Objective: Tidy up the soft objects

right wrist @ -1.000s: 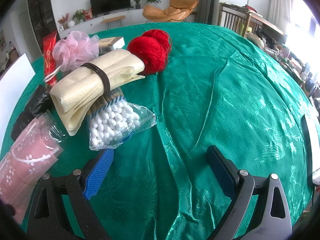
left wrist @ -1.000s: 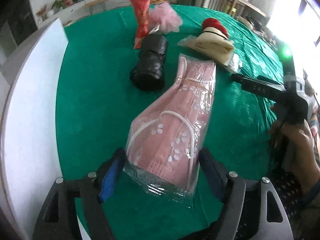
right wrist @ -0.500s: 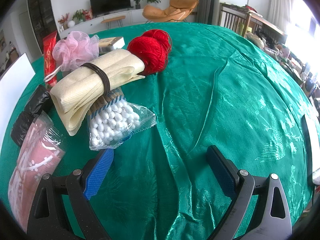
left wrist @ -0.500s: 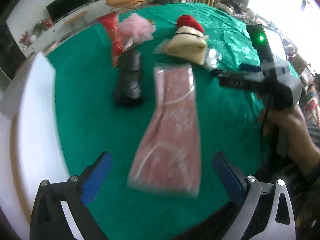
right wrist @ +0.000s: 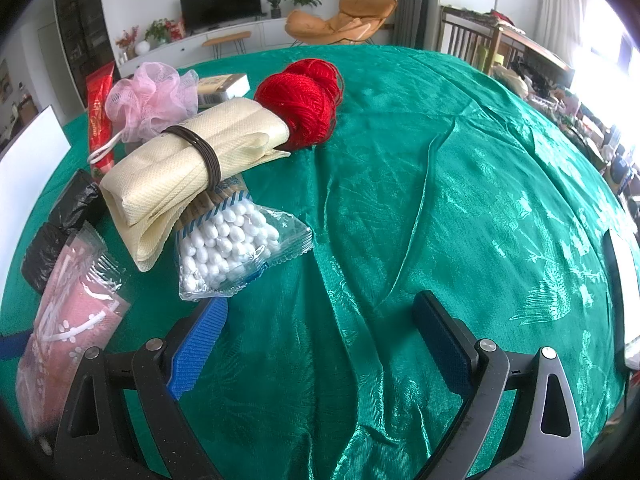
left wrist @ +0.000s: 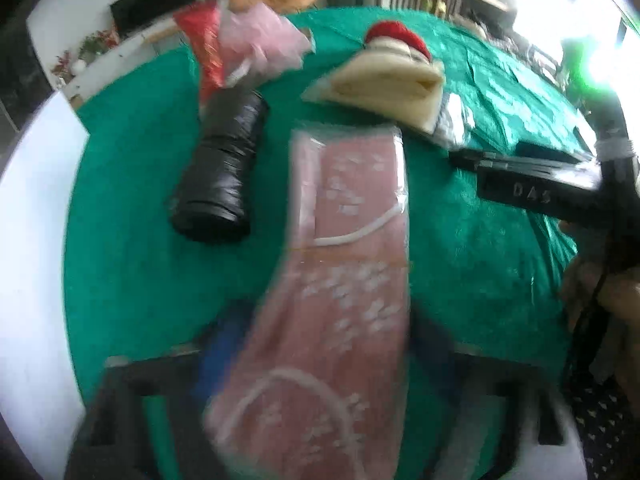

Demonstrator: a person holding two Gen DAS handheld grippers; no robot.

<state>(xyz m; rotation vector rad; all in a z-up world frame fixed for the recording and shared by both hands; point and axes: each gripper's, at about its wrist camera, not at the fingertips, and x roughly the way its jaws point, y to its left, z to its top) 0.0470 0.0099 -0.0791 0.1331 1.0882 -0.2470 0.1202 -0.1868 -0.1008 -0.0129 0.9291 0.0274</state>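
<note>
A pink pack (left wrist: 352, 240) in clear wrap, printed with small white flowers, lies lengthwise on the green tablecloth (right wrist: 440, 200). Its near end sits between the jaws of my left gripper (left wrist: 328, 340), which are closing; the blurred pads meet its two sides. The same pink pack (right wrist: 68, 320) shows at the left edge of the right wrist view. My right gripper (right wrist: 320, 320) hangs open over bare cloth, nothing between its fingers. Beyond it lie a bag of white cotton swabs (right wrist: 228, 248), a cream cloth roll (right wrist: 180, 168) with a brown band, red yarn (right wrist: 304, 96) and a pink mesh puff (right wrist: 152, 96).
A black plastic roll (left wrist: 220, 176) lies left of the pink pack. A red packet (right wrist: 98, 108) stands behind the puff. A white board (left wrist: 28, 240) lines the table's left side. A person's hand (left wrist: 600, 292) holds the right gripper's black body (left wrist: 532, 192).
The left gripper opened wide and let the pink pack lie flat, then moved in over its near end and narrowed around it. The right gripper has not moved.
</note>
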